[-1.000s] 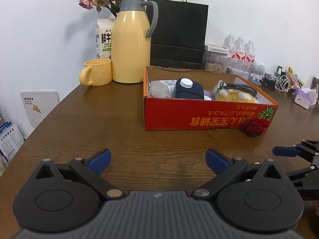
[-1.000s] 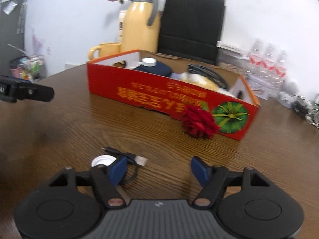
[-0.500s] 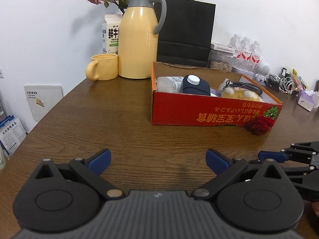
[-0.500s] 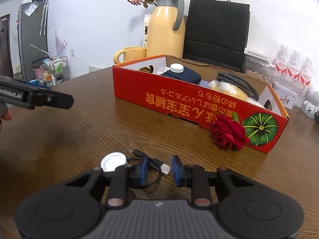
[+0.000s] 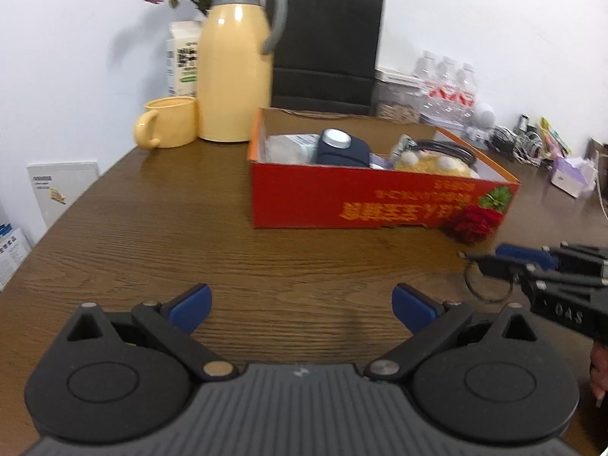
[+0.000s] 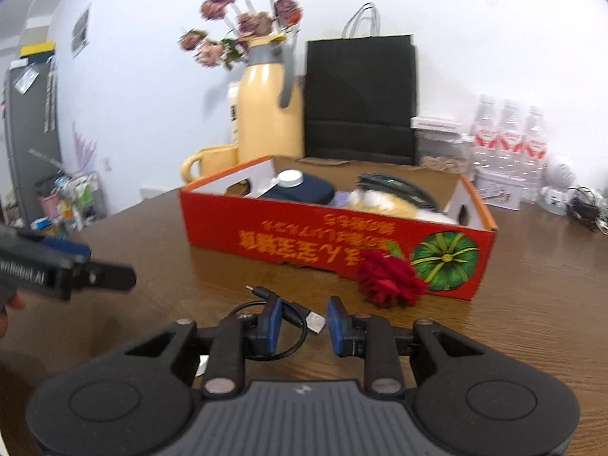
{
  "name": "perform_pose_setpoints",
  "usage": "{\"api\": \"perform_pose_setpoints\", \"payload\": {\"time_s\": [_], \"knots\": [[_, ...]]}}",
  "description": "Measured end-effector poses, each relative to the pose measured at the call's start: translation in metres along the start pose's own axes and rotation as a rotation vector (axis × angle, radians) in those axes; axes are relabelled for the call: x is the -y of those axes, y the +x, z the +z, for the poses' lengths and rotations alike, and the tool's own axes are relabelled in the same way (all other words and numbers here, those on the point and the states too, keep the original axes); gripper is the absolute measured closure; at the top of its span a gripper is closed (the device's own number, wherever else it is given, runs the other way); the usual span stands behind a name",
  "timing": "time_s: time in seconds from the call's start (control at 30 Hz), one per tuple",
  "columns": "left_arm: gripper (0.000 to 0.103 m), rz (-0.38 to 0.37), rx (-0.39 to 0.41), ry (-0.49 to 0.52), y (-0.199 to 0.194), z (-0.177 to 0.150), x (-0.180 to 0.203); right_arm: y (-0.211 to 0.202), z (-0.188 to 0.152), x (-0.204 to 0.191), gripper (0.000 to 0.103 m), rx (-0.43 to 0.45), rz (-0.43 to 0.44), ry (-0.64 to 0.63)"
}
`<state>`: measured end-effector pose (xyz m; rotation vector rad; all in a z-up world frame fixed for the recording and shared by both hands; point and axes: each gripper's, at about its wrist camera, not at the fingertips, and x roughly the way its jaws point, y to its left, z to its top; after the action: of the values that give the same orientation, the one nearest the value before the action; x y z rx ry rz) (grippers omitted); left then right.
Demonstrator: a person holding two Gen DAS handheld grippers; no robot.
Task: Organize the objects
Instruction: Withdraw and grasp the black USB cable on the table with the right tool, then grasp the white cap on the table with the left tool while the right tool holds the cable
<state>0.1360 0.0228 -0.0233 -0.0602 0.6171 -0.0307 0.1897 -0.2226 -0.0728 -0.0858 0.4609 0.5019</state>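
Observation:
A red cardboard box (image 6: 304,235) sits mid-table and holds a navy bottle (image 6: 304,190), a yellow plush toy and a coiled black cord. An artificial red rose (image 6: 387,283) lies against its front right corner. My right gripper (image 6: 304,321) is shut on a short black USB cable (image 6: 315,319). The cable's loop (image 5: 488,298) hangs under the fingertips in the left wrist view. My left gripper (image 5: 300,304) stands open over bare wood with nothing between its fingers. It shows at the left edge (image 6: 110,277) of the right wrist view.
Behind the box stand a yellow jug (image 5: 235,76) with dried flowers, a yellow mug (image 5: 171,121), a milk carton and a black paper bag (image 5: 326,49). Water bottles (image 5: 448,83) and cable clutter line the back right. A white cap (image 6: 203,361) peeks out under my right gripper.
My right jaws have narrowed from wide apart onto the black cable. The cable has come up off the table with them. The left gripper has barely moved.

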Motion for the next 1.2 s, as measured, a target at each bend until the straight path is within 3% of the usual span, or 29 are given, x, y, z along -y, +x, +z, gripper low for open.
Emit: {"api": "perform_pose_setpoints", "payload": {"time_s": [0.3, 0.6, 0.8, 0.97, 1.1, 1.13, 1.2], "knots": [[0.0, -0.077, -0.037, 0.074, 0.011, -0.008, 0.037, -0.007, -0.002, 0.011, 0.078, 0.043, -0.072, 0.03], [0.0, -0.079, -0.05, 0.134, 0.017, -0.019, 0.06, -0.011, -0.003, 0.014, 0.078, 0.054, -0.086, 0.035], [0.01, -0.077, -0.05, 0.142, 0.019, -0.022, 0.065, -0.013, -0.004, 0.013, 0.078, 0.059, -0.088, 0.028], [0.023, -0.081, -0.055, 0.146, 0.022, -0.024, 0.069, -0.013, -0.004, 0.012, 0.078, 0.058, -0.088, 0.026], [0.048, -0.088, -0.06, 0.155, 0.024, -0.026, 0.072, -0.013, -0.004, 0.011, 0.078, 0.057, -0.085, 0.024], [0.06, -0.087, -0.054, 0.163, 0.023, -0.027, 0.073, -0.012, -0.004, 0.011, 0.078, 0.057, -0.085, 0.024], [0.073, -0.109, -0.05, 0.162, 0.022, -0.027, 0.073, -0.012, -0.004, 0.011, 0.078, 0.057, -0.085, 0.024]]}}
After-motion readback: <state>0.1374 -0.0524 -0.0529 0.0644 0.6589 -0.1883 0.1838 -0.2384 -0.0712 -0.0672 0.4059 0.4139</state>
